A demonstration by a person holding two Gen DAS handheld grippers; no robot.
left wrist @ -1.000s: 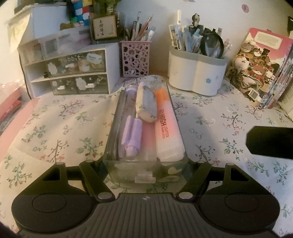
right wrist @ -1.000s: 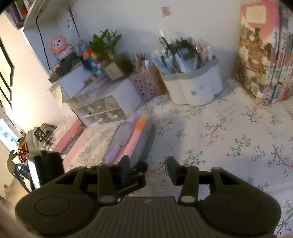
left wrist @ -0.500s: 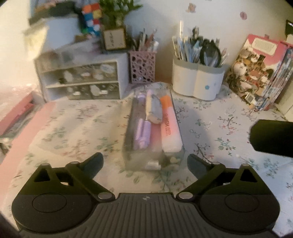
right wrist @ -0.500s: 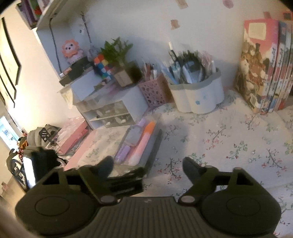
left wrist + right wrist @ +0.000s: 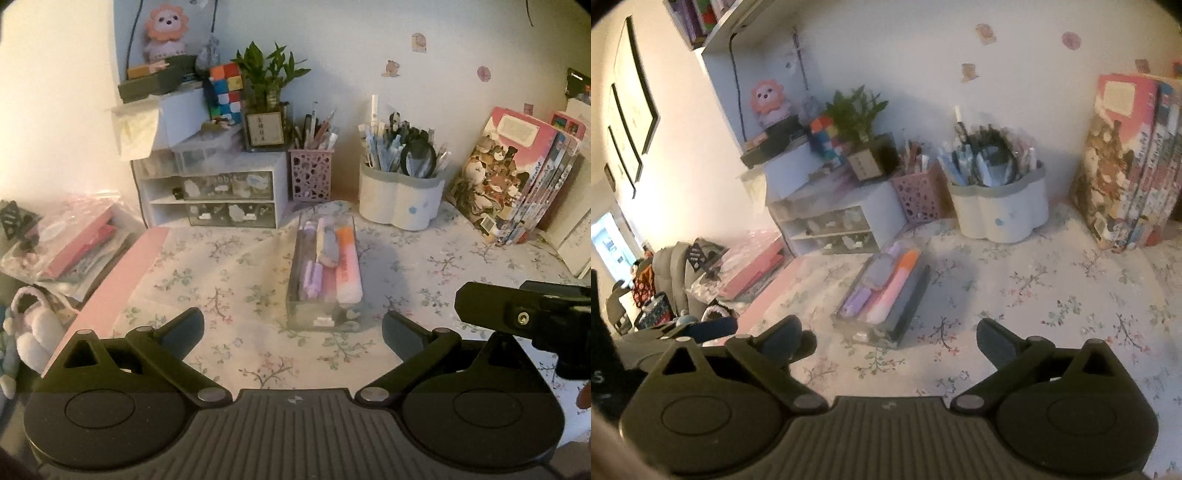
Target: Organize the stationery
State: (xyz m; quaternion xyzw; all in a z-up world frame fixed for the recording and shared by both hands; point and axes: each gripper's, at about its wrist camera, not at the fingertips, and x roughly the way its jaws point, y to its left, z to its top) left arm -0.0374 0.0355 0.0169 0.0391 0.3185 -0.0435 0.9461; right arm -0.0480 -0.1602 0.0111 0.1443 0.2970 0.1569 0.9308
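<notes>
A clear plastic tray (image 5: pixel 295 314) stands on the floral tablecloth (image 5: pixel 229 280) in the middle of the left wrist view. It holds an orange highlighter (image 5: pixel 347 269), a purple item (image 5: pixel 312 280) and a grey eraser (image 5: pixel 328 249). My left gripper (image 5: pixel 293 332) is open and empty, hanging above and short of the tray. My right gripper (image 5: pixel 889 339) is open and empty, with the tray (image 5: pixel 871 334) ahead of it to the left.
A white drawer unit (image 5: pixel 221 192), a pink mesh pen cup (image 5: pixel 310 173) and a white pen holder (image 5: pixel 400 199) line the back wall. Books (image 5: pixel 513 177) stand at the right. A pink folder (image 5: pixel 110 291) lies at the table's left edge.
My left gripper let go of the tray, opened wide and drew back and up. My right gripper also opened and pulled back and up. The tray stays on the cloth.
</notes>
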